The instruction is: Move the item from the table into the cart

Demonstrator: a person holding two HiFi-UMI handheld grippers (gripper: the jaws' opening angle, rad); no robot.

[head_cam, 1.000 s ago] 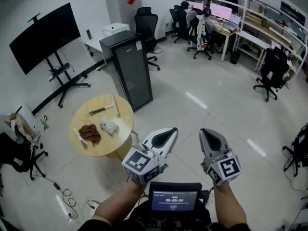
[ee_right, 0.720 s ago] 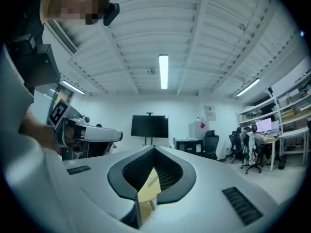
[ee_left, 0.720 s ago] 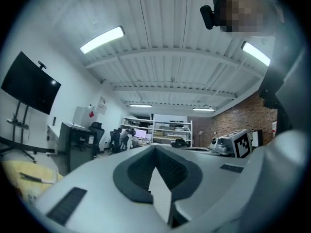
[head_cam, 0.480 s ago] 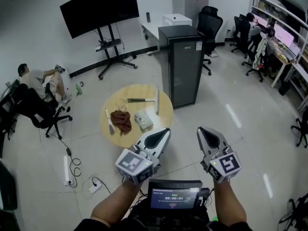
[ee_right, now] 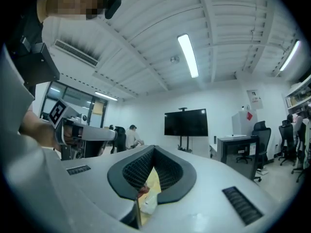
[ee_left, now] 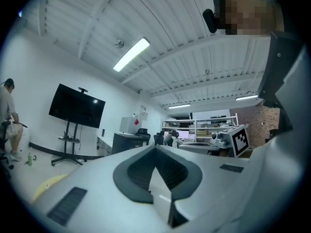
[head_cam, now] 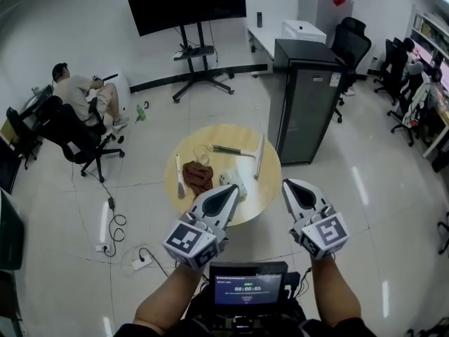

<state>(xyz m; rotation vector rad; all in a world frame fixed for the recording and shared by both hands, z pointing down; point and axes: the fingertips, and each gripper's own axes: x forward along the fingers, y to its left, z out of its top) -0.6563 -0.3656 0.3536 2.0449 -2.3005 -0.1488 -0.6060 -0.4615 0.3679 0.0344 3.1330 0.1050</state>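
Well, both tools are shut and carry nothing: the left gripper (head_cam: 233,190) and the right gripper (head_cam: 289,184) each have their jaw tips met, with only a bare teardrop gap behind the tips. They are held level, side by side, ahead of the person's forearms and a small screen (head_cam: 245,286) at the chest, aimed toward the round table (head_cam: 235,135). In the head view the left one's tip overlaps the table's near edge; the right one sits just off its right side.

The loose things all lie on the yellow tabletop. A pale bar (head_cam: 259,157) lies at the right, its long axis running near to far and leaning slightly right at the far end. A dark-handled tool (head_cam: 231,150) lies crosswise, long axis left to right, its right end reaching the bar's middle so the two form a T — whether they are one piece I cannot tell. A crumpled brown cloth (head_cam: 198,176) sits left of centre, and just beside it a slim white tool (head_cam: 179,185), long axis near to far. A small white box (head_cam: 231,175) rests near the front edge, at the left gripper's tip.

Beyond the table stand a black cabinet (head_cam: 306,100) to the right and a television (head_cam: 186,2) on a wheeled stand. A person (head_cam: 77,90) sits at the far left.
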